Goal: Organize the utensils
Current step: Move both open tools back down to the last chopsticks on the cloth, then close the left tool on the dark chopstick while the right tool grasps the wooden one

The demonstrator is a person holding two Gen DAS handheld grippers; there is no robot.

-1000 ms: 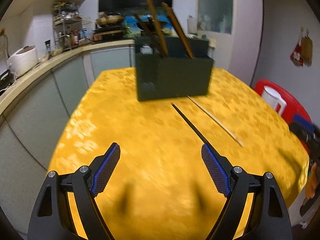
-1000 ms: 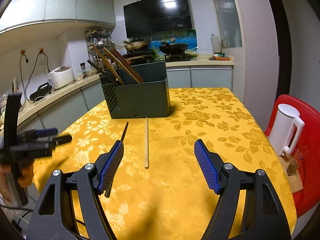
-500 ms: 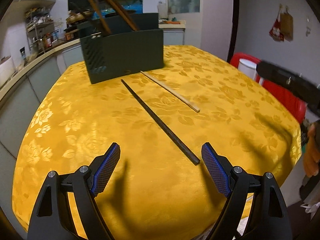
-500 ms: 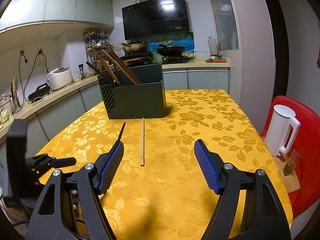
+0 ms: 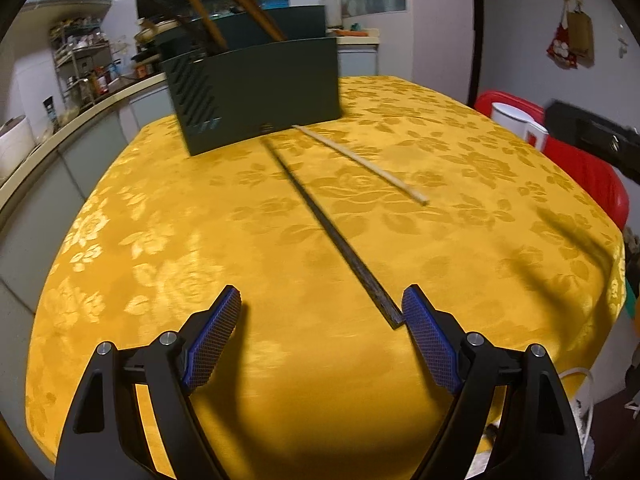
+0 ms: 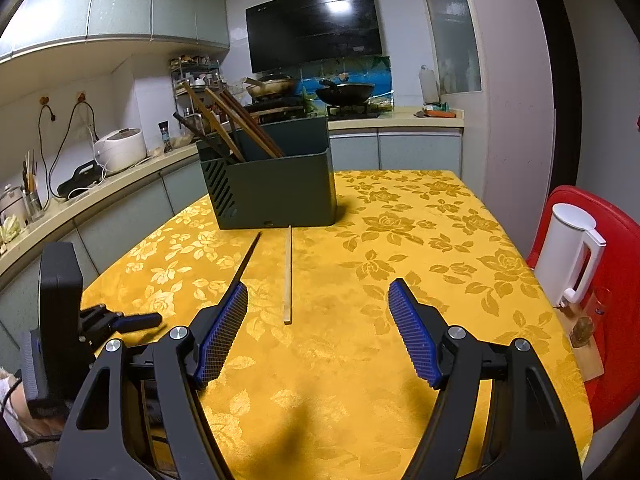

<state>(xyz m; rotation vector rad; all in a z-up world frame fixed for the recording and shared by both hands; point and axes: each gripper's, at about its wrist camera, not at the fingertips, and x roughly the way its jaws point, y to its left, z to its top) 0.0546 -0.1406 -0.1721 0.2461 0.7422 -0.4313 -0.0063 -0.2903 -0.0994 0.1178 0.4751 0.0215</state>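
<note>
A: Why do two chopsticks lie loose on the table [image 6: 400, 420] while the others stand in the box?

B: Judging by the task, those two are the ones left to put away. The dark chopstick [image 5: 332, 236] and the pale chopstick [image 5: 360, 158] lie flat on the yellow cloth, near each other but apart, both with their far ends just in front of the dark green box [image 6: 276, 192]. The box stands at the far side of the table, and several chopsticks [image 6: 236, 128] lean in its left part.

A: And why is the left gripper [image 5: 322, 312] so low?

B: It looks lined up for a pick. Its jaws are spread wide with nothing between them, and the near end of the dark chopstick sits just beside the inner face of its right finger. Whether they touch cannot be told from the blur.

A: The right gripper [image 6: 318, 312]?

B: Also spread wide and empty, hanging above the cloth. The near end of the pale chopstick [image 6: 287, 276] lies ahead of its gap, so it seems to be waiting for that one. A white kettle [image 6: 572, 252] sits on a red stool to the right, clear of the work.
</note>
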